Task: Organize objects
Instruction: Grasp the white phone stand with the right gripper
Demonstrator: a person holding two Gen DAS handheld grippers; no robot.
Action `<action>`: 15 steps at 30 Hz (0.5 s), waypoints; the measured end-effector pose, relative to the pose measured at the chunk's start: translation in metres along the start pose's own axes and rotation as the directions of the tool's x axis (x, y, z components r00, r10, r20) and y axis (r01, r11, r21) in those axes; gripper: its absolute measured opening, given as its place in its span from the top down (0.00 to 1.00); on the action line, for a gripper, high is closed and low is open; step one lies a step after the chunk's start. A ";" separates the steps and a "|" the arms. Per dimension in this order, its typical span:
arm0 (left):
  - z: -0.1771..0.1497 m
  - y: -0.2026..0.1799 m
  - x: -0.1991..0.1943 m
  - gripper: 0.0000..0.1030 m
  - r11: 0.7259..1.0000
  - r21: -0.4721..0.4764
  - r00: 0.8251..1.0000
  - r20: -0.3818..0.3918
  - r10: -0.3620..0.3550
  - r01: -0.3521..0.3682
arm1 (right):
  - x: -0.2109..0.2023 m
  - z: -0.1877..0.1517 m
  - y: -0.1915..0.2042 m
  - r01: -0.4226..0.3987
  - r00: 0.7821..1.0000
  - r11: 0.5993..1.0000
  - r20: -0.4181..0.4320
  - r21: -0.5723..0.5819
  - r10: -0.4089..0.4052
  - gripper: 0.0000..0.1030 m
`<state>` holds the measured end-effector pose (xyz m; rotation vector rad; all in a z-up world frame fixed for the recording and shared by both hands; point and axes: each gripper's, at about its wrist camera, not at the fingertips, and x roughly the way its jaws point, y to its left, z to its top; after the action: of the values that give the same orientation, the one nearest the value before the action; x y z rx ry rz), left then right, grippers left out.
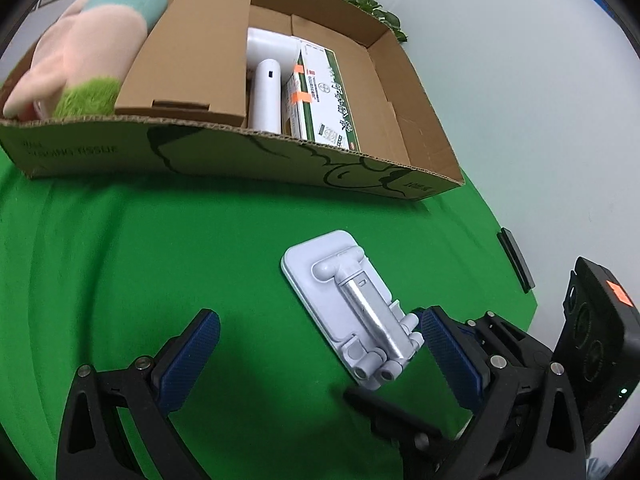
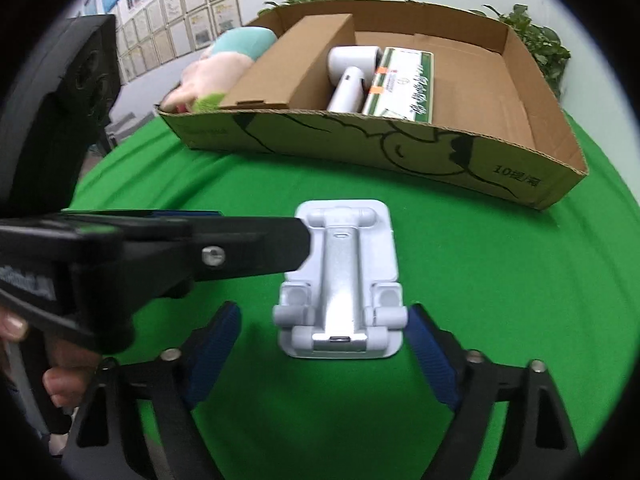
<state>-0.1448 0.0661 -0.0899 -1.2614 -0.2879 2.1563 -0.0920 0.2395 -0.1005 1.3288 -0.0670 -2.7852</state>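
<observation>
Stand (image 2: 340,280) is the thing to sort: a folded white phone stand with a silver arm, flat on the green cloth (image 2: 500,300), lower centre of the right wrist frame and in front of the cardboard box (image 2: 360,140). In that frame its long axis runs bottom to top, straight along your right gripper (image 2: 324,320), and the hinged near end sits between the blue pads (image 2: 432,344). Jaws there stand wide and nothing is gripped; the right pad looks touching or just beside the hinge knuckle, the left pad is clear. Your left gripper (image 1: 320,332) is also wide and empty. In the left wrist frame the stand (image 1: 352,308) lies on a diagonal from upper left to lower right, its hinged end just beside the right-hand pad (image 1: 444,352), so that approach is skewed. The right hand is squarer and looks like the better one to close. Watch the left gripper's finger crossing the left of the right wrist frame; it overlaps the stand's far corner, contact unclear. Room: open cloth on both sides of the stand. In the box, the right-hand section past the green-and-white carton (image 2: 404,84) and white device (image 2: 348,76) has bare floor; the plush toy (image 2: 224,64) fills the upper left end behind a cardboard divider (image 2: 296,60). The front wall needs clearing.
</observation>
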 end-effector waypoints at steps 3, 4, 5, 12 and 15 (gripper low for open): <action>-0.002 0.003 -0.002 0.04 0.999 -0.020 1.000 -0.006 -0.027 0.027 | -0.002 -0.002 -0.001 0.020 1.000 1.000 0.002 0.007 -0.020 0.36; -0.004 0.003 -0.001 0.04 0.999 -0.027 0.999 -0.007 -0.035 0.035 | -0.003 -0.003 -0.001 0.014 1.000 1.000 -0.002 0.018 -0.014 0.36; -0.005 0.003 -0.001 0.05 0.999 -0.029 0.999 -0.009 -0.039 0.039 | -0.004 -0.004 -0.001 0.011 1.000 1.000 -0.004 0.028 -0.011 0.36; -0.007 -0.001 0.002 0.20 0.999 -0.017 0.999 -0.003 -0.049 0.049 | -0.008 -0.004 0.002 -0.040 0.999 0.992 -0.032 0.122 0.044 0.44; -0.008 -0.003 0.002 0.28 0.999 -0.019 0.999 -0.008 -0.051 0.051 | -0.008 -0.005 0.002 -0.062 0.997 0.986 -0.032 0.152 0.067 0.44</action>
<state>-0.1376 0.0684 -0.0944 -1.2597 -0.3335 2.1095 -0.0830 0.2384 -0.0973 1.3828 -0.3198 -2.7480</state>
